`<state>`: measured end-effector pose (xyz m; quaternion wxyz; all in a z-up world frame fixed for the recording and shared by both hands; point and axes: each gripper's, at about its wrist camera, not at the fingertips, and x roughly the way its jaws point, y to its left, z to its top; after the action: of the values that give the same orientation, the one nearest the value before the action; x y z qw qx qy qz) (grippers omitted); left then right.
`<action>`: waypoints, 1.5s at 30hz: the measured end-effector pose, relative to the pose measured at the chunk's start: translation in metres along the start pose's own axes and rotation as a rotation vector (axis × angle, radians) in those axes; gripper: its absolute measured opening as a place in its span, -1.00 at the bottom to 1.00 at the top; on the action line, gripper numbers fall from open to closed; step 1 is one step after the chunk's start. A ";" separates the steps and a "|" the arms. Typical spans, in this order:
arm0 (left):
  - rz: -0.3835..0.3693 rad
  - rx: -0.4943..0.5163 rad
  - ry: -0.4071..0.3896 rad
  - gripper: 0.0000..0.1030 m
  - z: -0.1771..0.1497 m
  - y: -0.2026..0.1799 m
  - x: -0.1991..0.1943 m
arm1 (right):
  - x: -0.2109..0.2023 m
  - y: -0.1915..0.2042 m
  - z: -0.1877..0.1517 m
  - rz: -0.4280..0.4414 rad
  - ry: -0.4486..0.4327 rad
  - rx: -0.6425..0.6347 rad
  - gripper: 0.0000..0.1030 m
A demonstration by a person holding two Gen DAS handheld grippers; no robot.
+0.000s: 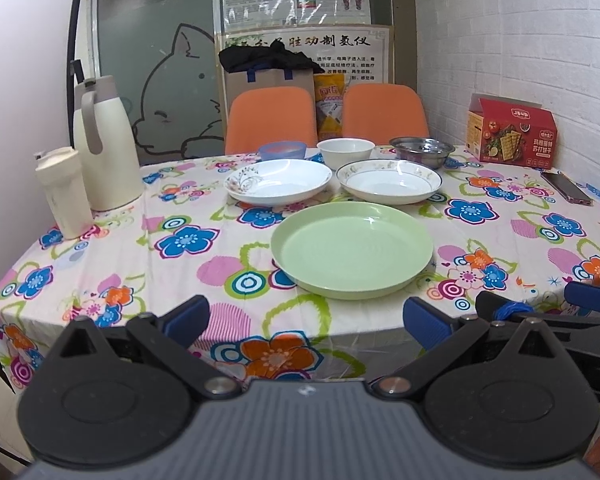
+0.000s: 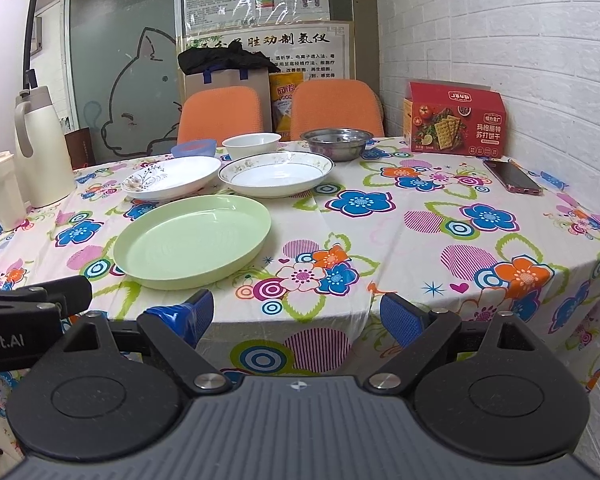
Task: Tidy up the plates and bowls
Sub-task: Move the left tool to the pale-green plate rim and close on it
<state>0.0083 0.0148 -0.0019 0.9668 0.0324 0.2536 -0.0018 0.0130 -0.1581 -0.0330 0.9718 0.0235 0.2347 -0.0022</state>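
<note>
A green plate (image 1: 352, 250) (image 2: 194, 240) lies near the table's front edge. Behind it sit a white plate with a flower sprig (image 1: 278, 181) (image 2: 172, 178) and a white plate with a patterned rim (image 1: 389, 181) (image 2: 276, 174). Further back stand a blue bowl (image 1: 281, 150) (image 2: 194, 148), a white bowl (image 1: 345, 153) (image 2: 252, 145) and a steel bowl (image 1: 422, 151) (image 2: 337, 142). My left gripper (image 1: 306, 320) is open and empty in front of the table edge. My right gripper (image 2: 298, 316) is open and empty, to the right of the green plate.
A floral tablecloth (image 1: 188, 240) covers the table. A cream thermos jug (image 1: 104, 144) and a cream cup (image 1: 64, 192) stand at the left. A red cracker box (image 2: 456, 120) and a phone (image 2: 512, 178) are at the right by the brick wall. Two orange chairs (image 1: 270, 118) stand behind.
</note>
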 end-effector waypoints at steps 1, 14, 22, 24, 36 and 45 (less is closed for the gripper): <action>0.001 -0.001 -0.002 0.99 0.003 0.001 0.001 | 0.000 0.000 0.000 0.002 -0.002 0.002 0.51; -0.014 -0.046 0.105 0.99 0.022 0.016 0.064 | 0.025 -0.013 0.006 0.000 0.020 0.020 0.51; -0.066 -0.098 0.148 0.99 0.051 0.047 0.095 | 0.051 -0.014 0.030 0.052 0.051 0.046 0.51; -0.099 -0.104 0.158 0.99 0.057 0.053 0.106 | 0.063 -0.009 0.034 0.094 0.064 0.046 0.51; -0.195 -0.065 0.321 0.85 0.068 0.056 0.193 | 0.143 0.015 0.053 0.162 0.219 -0.040 0.52; -0.164 -0.022 0.361 0.81 0.063 0.052 0.212 | 0.152 0.026 0.052 0.178 0.197 -0.139 0.55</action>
<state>0.2248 0.0654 -0.0477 0.9025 0.0008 0.4246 -0.0720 0.1724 -0.1333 -0.0551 0.9397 -0.0232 0.3255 0.1025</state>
